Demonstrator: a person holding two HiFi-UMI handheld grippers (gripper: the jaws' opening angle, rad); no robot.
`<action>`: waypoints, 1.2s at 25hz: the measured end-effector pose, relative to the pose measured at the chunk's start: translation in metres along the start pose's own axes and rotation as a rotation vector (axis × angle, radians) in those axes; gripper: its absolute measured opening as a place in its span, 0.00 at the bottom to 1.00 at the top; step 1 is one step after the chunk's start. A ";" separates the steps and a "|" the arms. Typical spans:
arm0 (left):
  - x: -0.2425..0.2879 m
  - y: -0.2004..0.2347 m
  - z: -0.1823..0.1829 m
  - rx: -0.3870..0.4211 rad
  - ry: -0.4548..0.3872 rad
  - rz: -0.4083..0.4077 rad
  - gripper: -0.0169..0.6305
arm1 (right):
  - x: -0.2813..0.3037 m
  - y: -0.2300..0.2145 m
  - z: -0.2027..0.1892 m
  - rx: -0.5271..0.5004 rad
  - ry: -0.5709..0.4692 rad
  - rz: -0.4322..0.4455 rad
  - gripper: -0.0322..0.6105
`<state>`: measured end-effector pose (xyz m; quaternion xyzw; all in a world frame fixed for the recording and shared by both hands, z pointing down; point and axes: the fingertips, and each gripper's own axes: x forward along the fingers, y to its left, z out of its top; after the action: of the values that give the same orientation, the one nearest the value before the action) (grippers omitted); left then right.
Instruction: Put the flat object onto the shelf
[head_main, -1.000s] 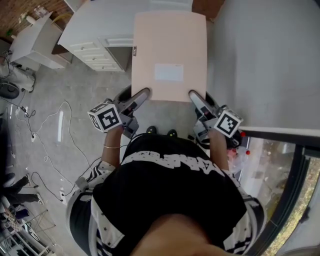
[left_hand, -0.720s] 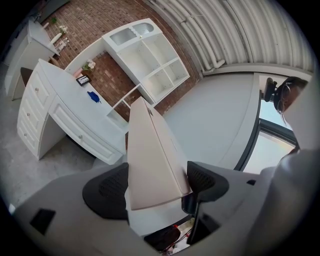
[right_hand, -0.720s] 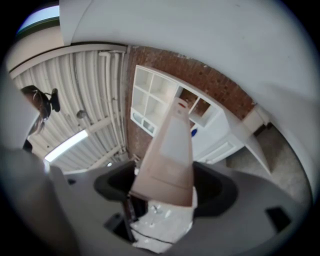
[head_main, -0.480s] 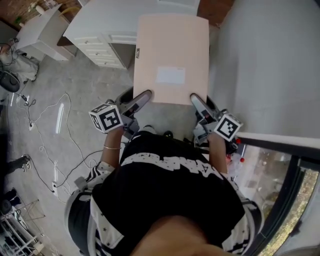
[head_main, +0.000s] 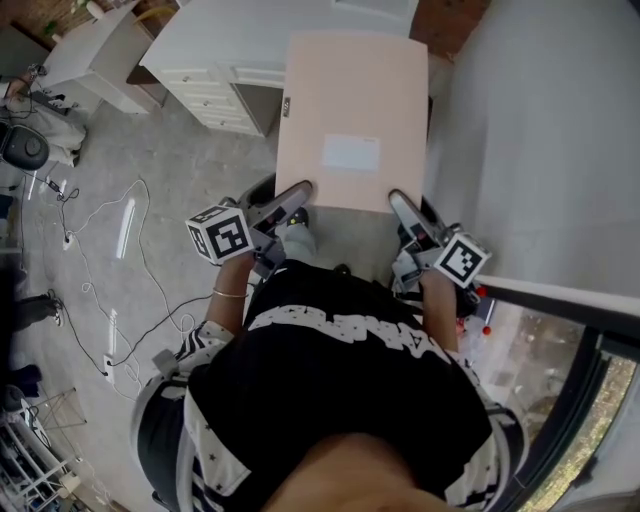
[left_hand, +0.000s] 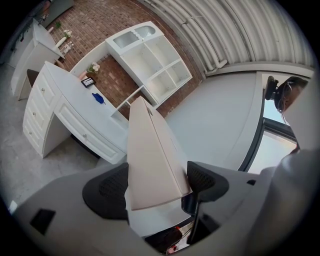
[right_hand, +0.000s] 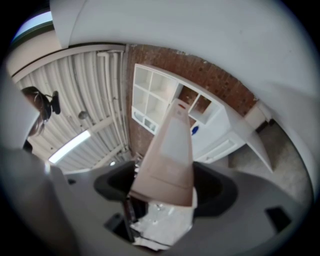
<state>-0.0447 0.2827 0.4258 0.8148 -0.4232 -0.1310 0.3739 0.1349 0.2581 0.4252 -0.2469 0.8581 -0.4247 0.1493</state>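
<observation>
Two grippers (head_main: 297, 193) (head_main: 399, 203) on one flat object (head_main: 352, 120)

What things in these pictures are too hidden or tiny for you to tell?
- Head view: the print on the flat object's white label is too small to read.
- Left gripper view: the blue thing on the desk is too small to name.
- Head view: the floor right below the person is hidden by the black shirt.

Nothing legible. On flat parcel (head_main: 350, 90): pale label (head_main: 351, 153) at centre, dark print strip (head_main: 286, 104) at left edge, both too small to read. Also unreadable: shirt lettering (head_main: 340, 325).
</observation>
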 end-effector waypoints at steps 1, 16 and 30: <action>0.001 0.001 0.001 0.002 0.001 -0.003 0.61 | 0.001 -0.001 0.001 -0.001 -0.002 -0.001 0.62; 0.033 0.037 0.044 -0.007 0.039 -0.045 0.61 | 0.047 -0.021 0.018 0.016 -0.040 -0.059 0.62; 0.075 0.080 0.085 -0.022 0.086 -0.085 0.61 | 0.095 -0.046 0.044 0.026 -0.083 -0.114 0.62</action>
<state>-0.0913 0.1526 0.4327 0.8327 -0.3704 -0.1164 0.3948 0.0896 0.1534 0.4312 -0.3107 0.8303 -0.4328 0.1635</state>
